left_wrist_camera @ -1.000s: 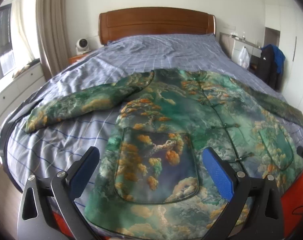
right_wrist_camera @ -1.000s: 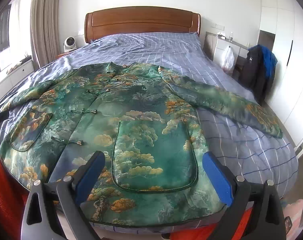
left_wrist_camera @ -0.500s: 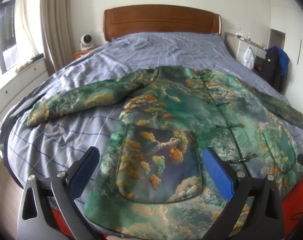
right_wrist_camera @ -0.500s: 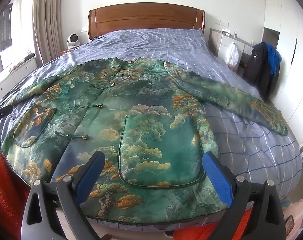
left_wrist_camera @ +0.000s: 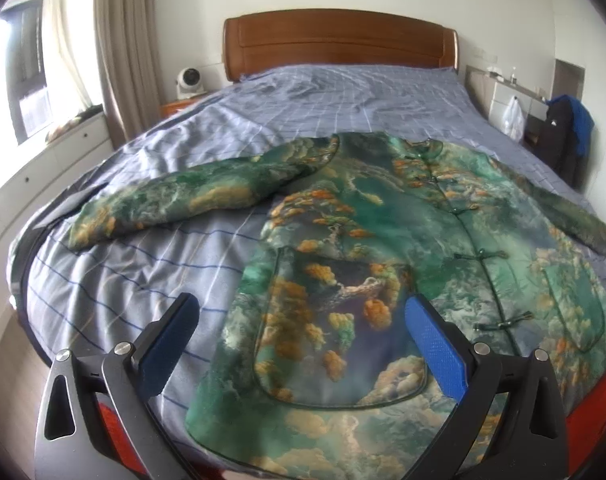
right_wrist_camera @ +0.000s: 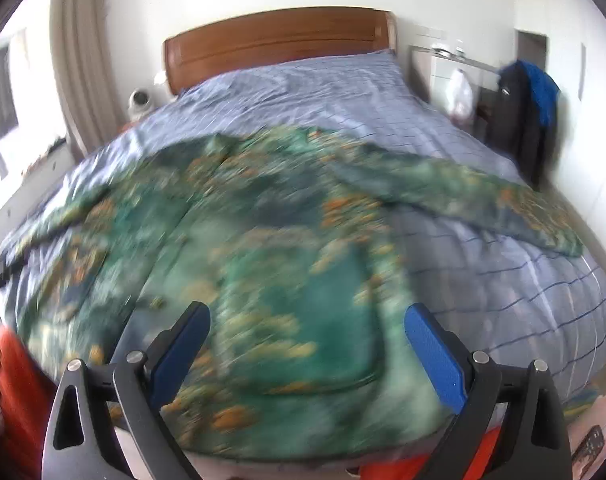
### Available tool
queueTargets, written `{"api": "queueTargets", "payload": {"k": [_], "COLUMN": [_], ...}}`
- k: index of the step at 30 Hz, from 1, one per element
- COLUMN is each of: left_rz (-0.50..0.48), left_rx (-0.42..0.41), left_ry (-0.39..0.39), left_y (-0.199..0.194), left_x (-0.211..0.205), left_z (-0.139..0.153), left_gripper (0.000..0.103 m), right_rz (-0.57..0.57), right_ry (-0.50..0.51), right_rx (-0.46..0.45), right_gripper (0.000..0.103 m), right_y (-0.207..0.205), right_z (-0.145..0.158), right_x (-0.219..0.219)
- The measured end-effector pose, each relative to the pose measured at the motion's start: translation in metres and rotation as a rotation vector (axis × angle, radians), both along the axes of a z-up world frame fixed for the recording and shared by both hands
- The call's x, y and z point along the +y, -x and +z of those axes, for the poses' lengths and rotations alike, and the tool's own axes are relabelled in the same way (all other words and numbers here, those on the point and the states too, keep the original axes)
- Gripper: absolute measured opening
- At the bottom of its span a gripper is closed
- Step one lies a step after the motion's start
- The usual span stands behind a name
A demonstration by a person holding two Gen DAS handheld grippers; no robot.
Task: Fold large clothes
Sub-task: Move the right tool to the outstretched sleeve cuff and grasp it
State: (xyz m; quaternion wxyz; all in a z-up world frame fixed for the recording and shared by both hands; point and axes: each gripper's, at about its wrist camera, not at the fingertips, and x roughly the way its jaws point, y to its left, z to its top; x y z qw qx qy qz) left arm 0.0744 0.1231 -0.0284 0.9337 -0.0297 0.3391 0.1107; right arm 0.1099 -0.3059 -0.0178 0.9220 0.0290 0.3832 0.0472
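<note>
A green jacket (left_wrist_camera: 383,240) with orange and cream cloud print lies flat and face up on the bed, both sleeves spread out. Its left sleeve (left_wrist_camera: 191,200) stretches toward the left bed edge. My left gripper (left_wrist_camera: 303,332) is open and empty above the jacket's lower left hem and pocket. The right wrist view is motion-blurred. There the jacket (right_wrist_camera: 263,260) fills the middle, with its right sleeve (right_wrist_camera: 483,204) reaching right. My right gripper (right_wrist_camera: 307,340) is open and empty above the lower right pocket.
The bed has a blue checked cover (left_wrist_camera: 343,96) and a wooden headboard (left_wrist_camera: 339,44). A red cloth (left_wrist_camera: 591,400) hangs at the foot. A white fan (left_wrist_camera: 189,80) stands on the left nightstand. A dark jacket (right_wrist_camera: 523,120) hangs at the right by white cabinets.
My left gripper has drifted left and lifted, showing more bed cover and the left sleeve. My right gripper is moving fast, swinging right toward the right sleeve, and its view has blurred.
</note>
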Motion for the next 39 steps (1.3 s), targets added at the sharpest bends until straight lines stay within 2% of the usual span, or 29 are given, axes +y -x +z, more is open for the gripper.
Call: {"api": "queueTargets", "payload": {"k": [3, 4, 9, 12, 14, 17, 21, 25, 35, 39], "left_rz": [0.012, 0.015, 0.026, 0.036, 0.043, 0.056, 0.060, 0.045, 0.066, 0.082], "left_rx": [-0.009, -0.010, 0.006, 0.028, 0.033, 0.032, 0.026, 0.037, 0.045, 0.055], "left_ry": [-0.002, -0.004, -0.007, -0.011, -0.029, -0.054, -0.059, -0.081, -0.062, -0.062], "left_y": [0.002, 0.003, 0.003, 0.000, -0.002, -0.005, -0.007, -0.007, -0.008, -0.007], "left_x": [0.002, 0.003, 0.005, 0.006, 0.004, 0.001, -0.005, -0.011, -0.003, 0.001], "left_z": [-0.001, -0.001, -0.006, -0.006, -0.003, 0.003, 0.007, 0.004, 0.000, -0.001], "left_gripper": [0.103, 0.103, 0.103, 0.103, 0.103, 0.103, 0.103, 0.103, 0.103, 0.103], "right_rz": [-0.087, -0.149, -0.527, -0.645, -0.715, -0.712, -0.591, -0.526, -0.532, -0.503], "right_ry": [-0.080, -0.128, -0.419, -0.523, -0.490, -0.436, -0.325, -0.262, -0.284, -0.403], "right_rx": [-0.025, -0.021, 0.069, 0.045, 0.004, -0.096, -0.105, -0.076, -0.048, -0.077], "right_gripper": [0.097, 0.097, 0.096, 0.094, 0.094, 0.094, 0.094, 0.094, 0.094, 0.094], "right_y": [-0.021, -0.030, -0.055, -0.066, -0.069, -0.069, -0.079, -0.084, -0.071, -0.072], "right_z": [0.004, 0.001, -0.047, -0.066, -0.064, -0.051, -0.053, -0.063, -0.076, -0.076], "right_x": [-0.063, -0.095, -0.240, -0.283, -0.281, -0.242, -0.190, -0.169, -0.177, -0.198]}}
